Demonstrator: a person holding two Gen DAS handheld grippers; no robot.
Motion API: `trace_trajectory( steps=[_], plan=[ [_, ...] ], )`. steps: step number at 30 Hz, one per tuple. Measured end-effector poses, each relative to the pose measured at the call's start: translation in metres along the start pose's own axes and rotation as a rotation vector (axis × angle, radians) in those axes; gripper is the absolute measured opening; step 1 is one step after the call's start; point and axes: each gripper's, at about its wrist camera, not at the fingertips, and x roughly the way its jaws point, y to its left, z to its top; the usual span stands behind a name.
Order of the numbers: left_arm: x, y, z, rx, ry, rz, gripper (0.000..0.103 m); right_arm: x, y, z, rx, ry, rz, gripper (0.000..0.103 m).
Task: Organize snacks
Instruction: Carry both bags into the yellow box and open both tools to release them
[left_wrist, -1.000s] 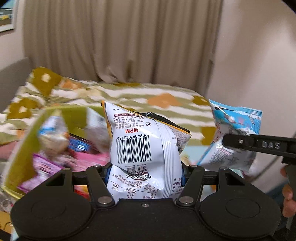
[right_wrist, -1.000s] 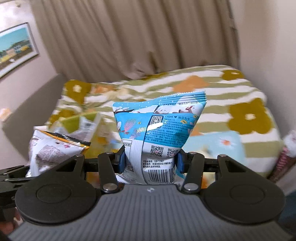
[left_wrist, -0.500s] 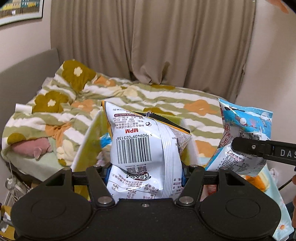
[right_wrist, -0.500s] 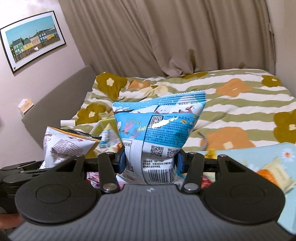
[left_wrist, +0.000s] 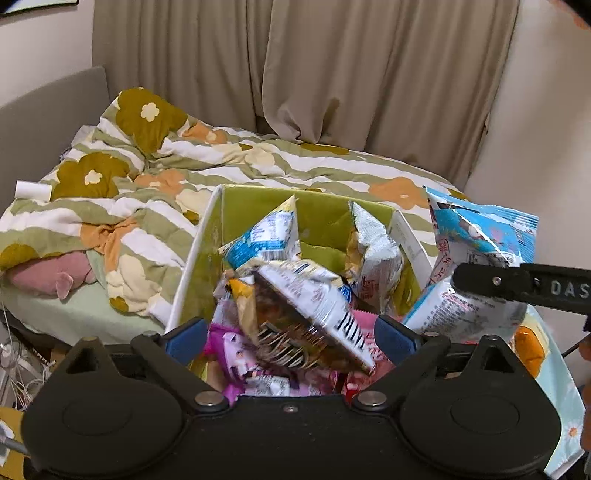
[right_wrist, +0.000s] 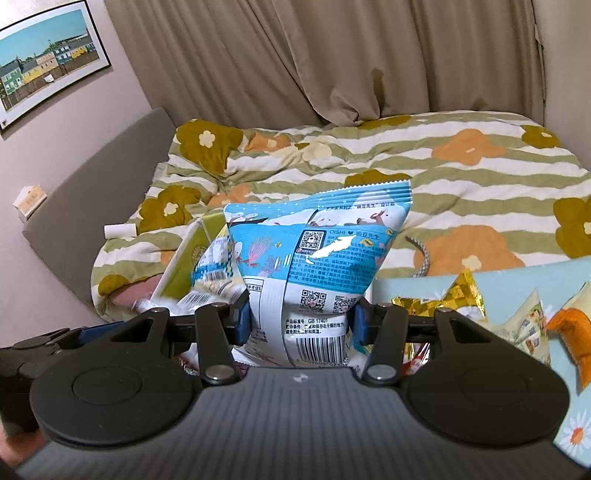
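Home bedroom, bed with floral duvet (right_wrist: 461, 162), curtains (right_wrist: 332, 55), framed picture (right_wrist: 48, 55)

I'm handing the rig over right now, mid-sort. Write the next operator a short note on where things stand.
Left gripper: jaws opening, nothing gripped; the white chip bag is tumbling between them onto the pile in the green box.
Right gripper: shut on the blue snack bag, held beside the box.
Done: several packets are in the box.
Left: drop the blue bag in, then probably fetch the gold packet and the others on the light blue cloth.
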Motion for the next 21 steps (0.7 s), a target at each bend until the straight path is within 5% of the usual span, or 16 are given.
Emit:
trace_trajectory(
  steps=[18,21],
  plan=[
    [-0.004,0.029,0.003,0.02,-0.009,0.002,0.099,0.04,0.043,0.007,-0.076,0.022,-0.048,0.067],
    [0.001,0.032,0.002,0.022,0.006,-0.005,0.099,0.047,0.044,0.006,-0.065,0.011,-0.043,0.092]
  ],
)
